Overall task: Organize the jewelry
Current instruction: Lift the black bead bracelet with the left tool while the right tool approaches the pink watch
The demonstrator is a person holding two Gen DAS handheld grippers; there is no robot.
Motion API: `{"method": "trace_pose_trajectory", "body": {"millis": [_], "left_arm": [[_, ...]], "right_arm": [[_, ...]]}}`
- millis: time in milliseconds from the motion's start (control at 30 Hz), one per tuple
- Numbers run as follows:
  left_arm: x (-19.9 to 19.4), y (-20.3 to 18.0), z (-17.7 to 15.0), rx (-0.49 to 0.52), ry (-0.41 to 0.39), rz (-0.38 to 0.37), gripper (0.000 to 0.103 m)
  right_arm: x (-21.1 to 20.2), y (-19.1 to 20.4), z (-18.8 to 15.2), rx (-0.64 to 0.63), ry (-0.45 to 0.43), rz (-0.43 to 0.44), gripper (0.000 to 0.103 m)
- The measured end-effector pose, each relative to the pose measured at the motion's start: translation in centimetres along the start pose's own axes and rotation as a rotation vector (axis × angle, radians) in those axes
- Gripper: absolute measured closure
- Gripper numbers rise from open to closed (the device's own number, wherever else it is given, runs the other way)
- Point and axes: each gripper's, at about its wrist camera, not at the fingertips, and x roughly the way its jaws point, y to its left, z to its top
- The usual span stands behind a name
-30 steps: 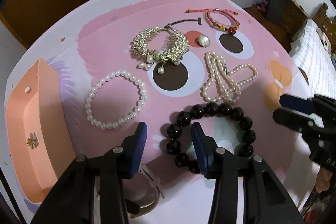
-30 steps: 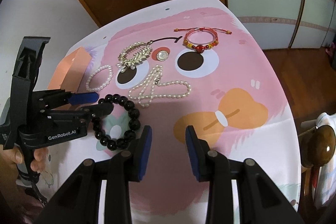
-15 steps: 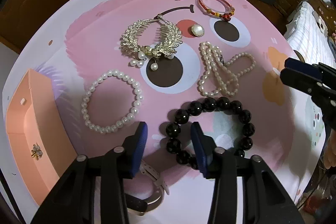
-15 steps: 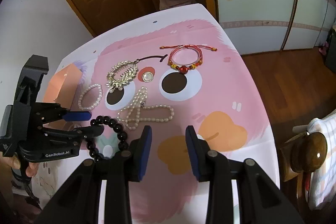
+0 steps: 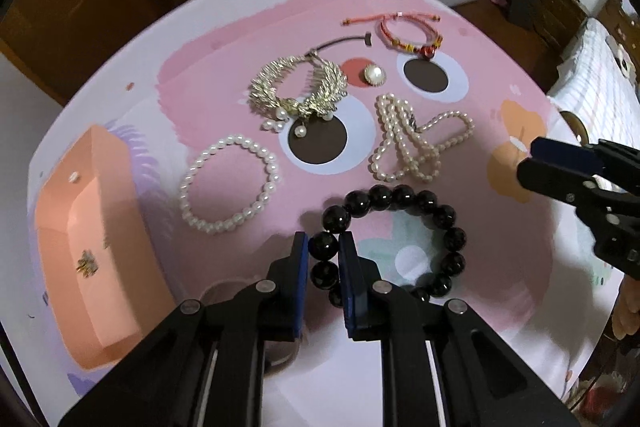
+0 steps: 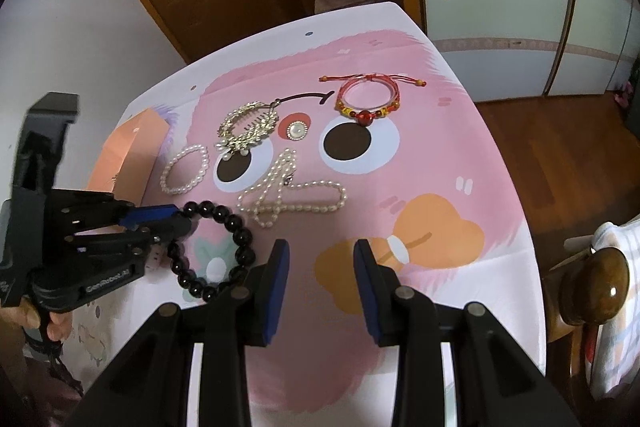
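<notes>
A black bead bracelet lies at the near middle of the pink cartoon tablecloth. My left gripper points steeply down at it. Its jaws are closing, and the blue pads press one bead on the bracelet's left side. In the right wrist view the left gripper grips the black bead bracelet from the left. My right gripper hovers open over the cloth with nothing between its fingers. It also shows at the right edge of the left wrist view as the right gripper.
An open orange box with a small flower piece stands at the left. A white pearl bracelet, pearl necklace, gold hair comb, round pearl brooch and red cord bracelet lie farther back.
The left jaws have narrowed from wide apart to pinching a bead of the black bracelet, and the left gripper has risen slightly. The right gripper's opening is unchanged.
</notes>
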Motion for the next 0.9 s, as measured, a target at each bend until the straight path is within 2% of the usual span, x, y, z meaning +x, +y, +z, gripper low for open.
{"method": "trace_pose_trajectory", "body": {"millis": [367,500,900], "left_arm": [[-6.4,1.7,-3.3,-0.089,-0.137,0.052,0.091],[-8.9,3.0,-5.7,-0.136,-0.17,0.064,0.091],[-12.2,7.4,-11.6,-0.273,-0.197,0.083,0.091]], "right_arm": [[-0.2,2.6,-0.6,-0.064,0.003,0.042,0.07],[-0.2,4.4,-0.6,-0.105,0.008,0.068,0.07],[3.4,11.7,0.4,-0.21,0.105,0.171,0.07]]}}
